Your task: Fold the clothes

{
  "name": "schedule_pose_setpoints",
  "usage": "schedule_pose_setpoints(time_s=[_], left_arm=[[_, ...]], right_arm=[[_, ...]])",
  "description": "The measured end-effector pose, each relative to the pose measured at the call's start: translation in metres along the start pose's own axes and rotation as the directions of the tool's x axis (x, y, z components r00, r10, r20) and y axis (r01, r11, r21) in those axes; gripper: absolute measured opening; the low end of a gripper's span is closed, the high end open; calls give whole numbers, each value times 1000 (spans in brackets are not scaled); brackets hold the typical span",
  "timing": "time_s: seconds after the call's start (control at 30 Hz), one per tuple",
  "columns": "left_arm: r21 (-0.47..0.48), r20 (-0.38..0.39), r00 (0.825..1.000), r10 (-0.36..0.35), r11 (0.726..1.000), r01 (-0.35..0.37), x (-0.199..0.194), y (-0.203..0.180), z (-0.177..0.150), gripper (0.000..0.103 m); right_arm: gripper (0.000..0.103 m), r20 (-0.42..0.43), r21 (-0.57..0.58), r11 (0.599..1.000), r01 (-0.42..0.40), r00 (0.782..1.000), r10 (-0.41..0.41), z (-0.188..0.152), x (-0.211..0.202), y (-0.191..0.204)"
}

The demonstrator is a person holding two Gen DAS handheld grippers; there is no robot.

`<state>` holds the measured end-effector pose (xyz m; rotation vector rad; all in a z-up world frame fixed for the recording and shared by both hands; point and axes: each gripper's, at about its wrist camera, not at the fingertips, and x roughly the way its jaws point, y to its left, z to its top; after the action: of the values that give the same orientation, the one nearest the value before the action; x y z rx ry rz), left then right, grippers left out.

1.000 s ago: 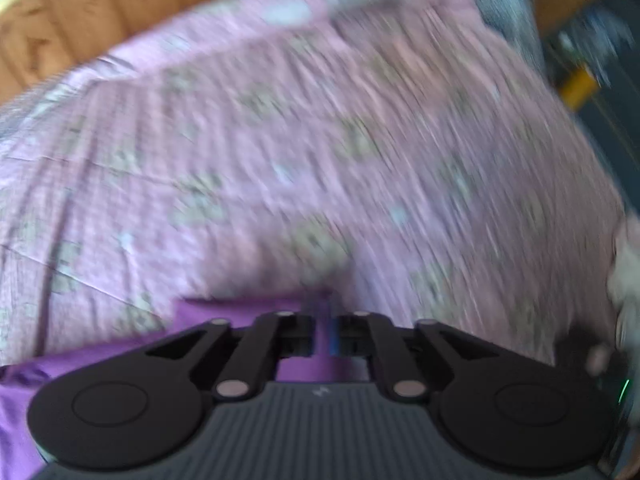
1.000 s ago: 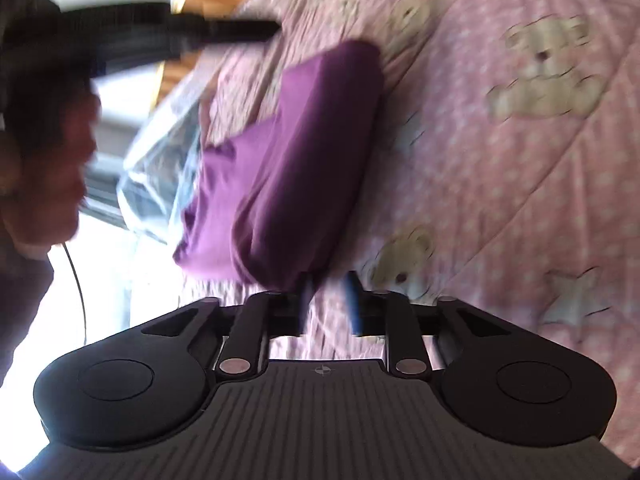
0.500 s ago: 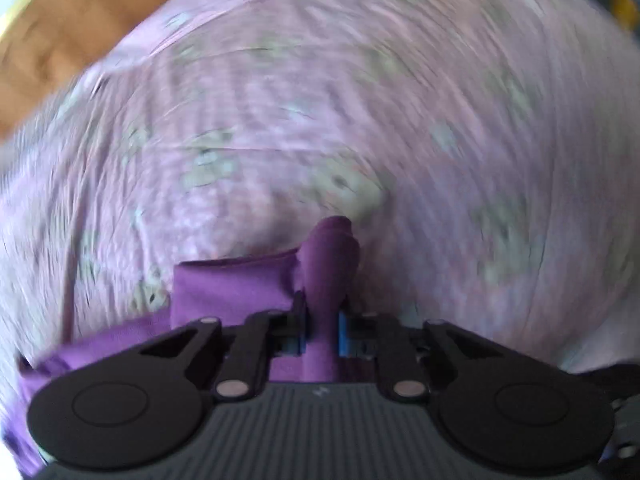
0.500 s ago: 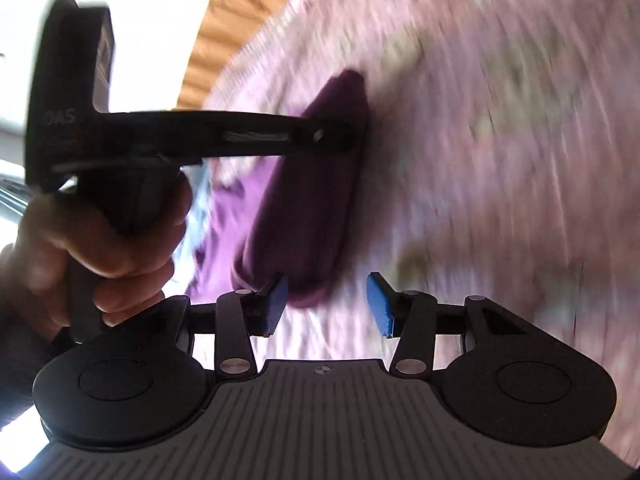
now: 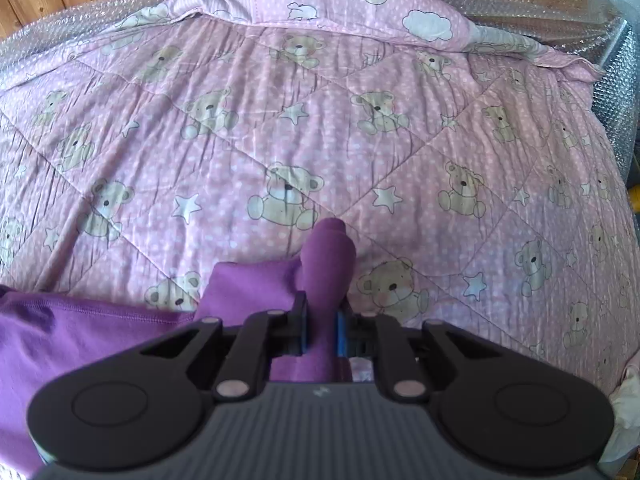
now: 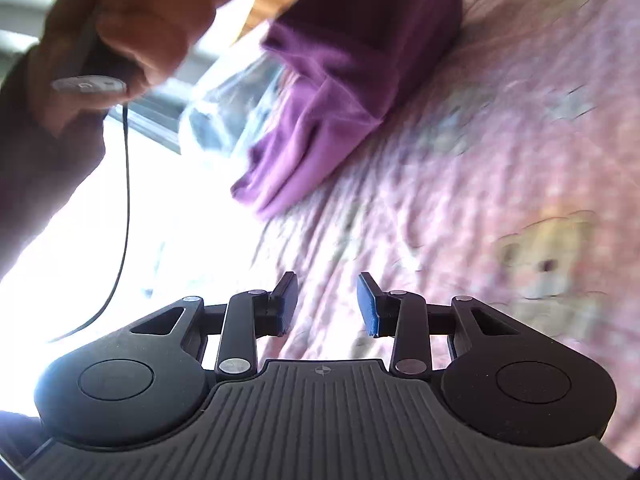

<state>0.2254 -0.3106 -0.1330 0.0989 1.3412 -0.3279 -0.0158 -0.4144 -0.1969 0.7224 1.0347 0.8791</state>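
- Now that our right gripper (image 6: 327,304) has let go and spread its blue pads, it hangs empty above the quilt (image 5: 360,128); a second ago it sat nearly closed at the garment's edge.
- Our left gripper (image 5: 322,326) clamps a bunched fold of the purple garment (image 5: 120,328), which trails left across the quilt.
- We judge one hand now carries the fold alone.
- No basket or bin shows in either view.

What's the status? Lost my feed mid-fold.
Left gripper shut on purple garment, a bunch pinched between its pads. Right gripper open, empty, apart from the cloth. Garment bunched on teddy-bear quilt. Nothing in the way.
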Motion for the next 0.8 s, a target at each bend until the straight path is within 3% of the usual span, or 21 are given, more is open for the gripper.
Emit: schedule_pose_setpoints(time_s=[0.07,0.13,0.2,0.23,0.27,0.33,0.37,0.43,0.5,0.6,0.63,0.7,0.77,0.8], left_arm=[[0,-5,1000,-5,1000,5,-1,1,-1,12],[0,-7,1000,-6,1000,6,0,0,-2,12],[4,-7,1000,-2,1000,2,0,0,-1,12],[7,-8,1000,-2,1000,2,-1,-1,-1,12],[14,-10,1000,-3,1000,3,-1,-2,-1,13],[20,-11,1000,-5,1000,5,-2,-2,-1,13],[20,-10,1000,-7,1000,7,-2,-2,0,13],[17,-6,1000,-9,1000,9,-4,0,2,13],[11,-3,1000,-13,1000,13,-5,2,4,13],[3,-7,1000,-17,1000,17,-5,4,3,13],[5,-8,1000,-17,1000,17,-4,4,3,13],[7,-15,1000,-21,1000,21,-1,3,2,13],[14,-25,999,-23,1000,23,3,0,1,13],[20,-31,999,-23,1000,24,5,-2,1,13]], right_arm=[[38,135,3,995,95,986,-94,6,-25,-2],[38,237,-42,973,225,949,-209,20,-38,3],[34,270,-122,929,351,912,-309,33,-36,9],[32,263,-125,928,352,913,-312,38,-28,9],[32,251,-118,935,336,921,-299,43,-23,7],[28,203,6,991,133,970,-131,50,-17,-11],[19,180,65,997,36,983,-47,53,-9,-19],[19,14,41,997,-67,998,67,31,6,-10],[21,-137,-66,996,-65,989,55,7,24,9],[21,-97,-95,995,-41,995,31,9,15,15],[24,-84,-105,994,-32,996,24,10,13,17],[63,-57,-123,992,-15,998,8,12,7,20],[82,-30,-141,990,2,1000,-6,13,1,24],[87,-17,-150,989,11,1000,-13,14,-2,26]])
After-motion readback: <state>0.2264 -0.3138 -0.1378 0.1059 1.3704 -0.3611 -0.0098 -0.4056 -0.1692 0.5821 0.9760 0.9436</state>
